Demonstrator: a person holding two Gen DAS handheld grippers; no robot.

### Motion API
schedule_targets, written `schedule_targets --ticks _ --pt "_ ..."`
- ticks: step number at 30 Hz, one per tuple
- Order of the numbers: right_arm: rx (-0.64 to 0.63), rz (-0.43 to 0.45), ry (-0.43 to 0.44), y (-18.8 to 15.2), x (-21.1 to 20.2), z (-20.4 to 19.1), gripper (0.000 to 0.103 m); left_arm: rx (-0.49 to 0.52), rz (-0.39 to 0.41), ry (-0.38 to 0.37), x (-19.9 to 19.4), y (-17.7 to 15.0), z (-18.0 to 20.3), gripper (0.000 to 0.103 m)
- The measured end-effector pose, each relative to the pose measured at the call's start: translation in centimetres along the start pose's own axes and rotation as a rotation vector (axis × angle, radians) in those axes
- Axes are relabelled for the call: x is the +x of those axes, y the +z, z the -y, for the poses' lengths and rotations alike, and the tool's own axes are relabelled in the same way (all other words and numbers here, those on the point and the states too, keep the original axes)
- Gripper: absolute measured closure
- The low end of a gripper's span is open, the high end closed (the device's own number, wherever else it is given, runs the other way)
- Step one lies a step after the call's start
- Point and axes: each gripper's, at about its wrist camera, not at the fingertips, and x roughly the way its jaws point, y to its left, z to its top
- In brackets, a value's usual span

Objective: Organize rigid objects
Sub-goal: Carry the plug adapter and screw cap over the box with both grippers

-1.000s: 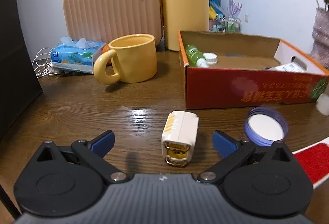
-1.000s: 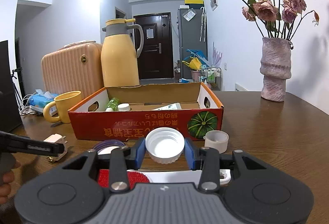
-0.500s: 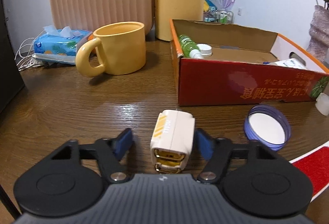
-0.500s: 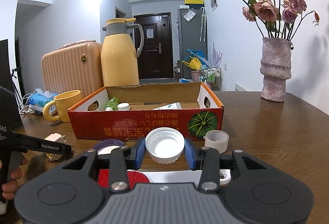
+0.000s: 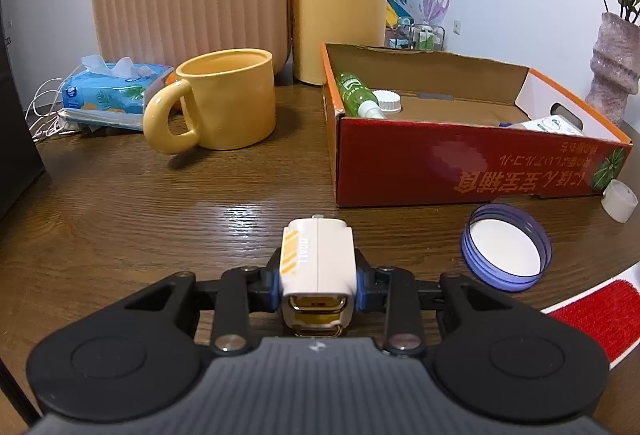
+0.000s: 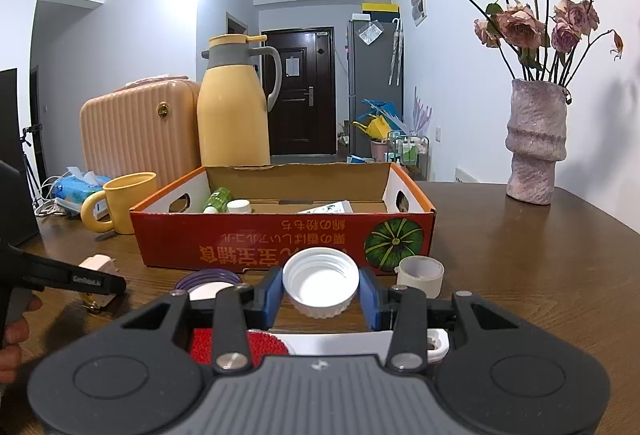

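1. Left gripper: jaws clamped on both flanks of the white plug adapter, lower centre of frame, its brass prongs facing the camera.
2. Right gripper: jaws closed around the white screw lid, centre frame.
3. Cardboard box: right of centre, holding a green bottle; likely destination.
4. Handling advice: lift the adapter straight up, clear the box's near wall, and avoid the blue lid beside it.
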Motion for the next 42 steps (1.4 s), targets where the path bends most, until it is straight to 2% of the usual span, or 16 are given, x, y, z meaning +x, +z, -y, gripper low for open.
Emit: schedule_targets --ticks 15,21,27,34,42 --pt "-0.002 0.028 0.007 -0.1 -0.2 -0.1 0.064 -0.004 0.136 -0.036 -5.7 -0.8 2.0 0.071" --pt "-0.005 0.04 0.011 0.0 -0.3 -0.3 0.063 -0.008 0.133 -0.067 -7.2 -1.2 3.2 0.071" --pt "0.002 0.059 0.019 0.2 -0.5 -0.3 0.064 -0.013 0.17 -0.091 -8.7 -1.1 4.3 0.071" --pt "-0.008 0.087 0.037 1.1 -0.3 -0.4 0.064 -0.001 0.191 -0.084 -9.2 -0.1 5.6 0.071" --pt "-0.01 0.133 0.032 4.0 0.8 -0.1 0.064 -0.001 0.233 -0.082 -9.0 2.3 6.8 0.071"
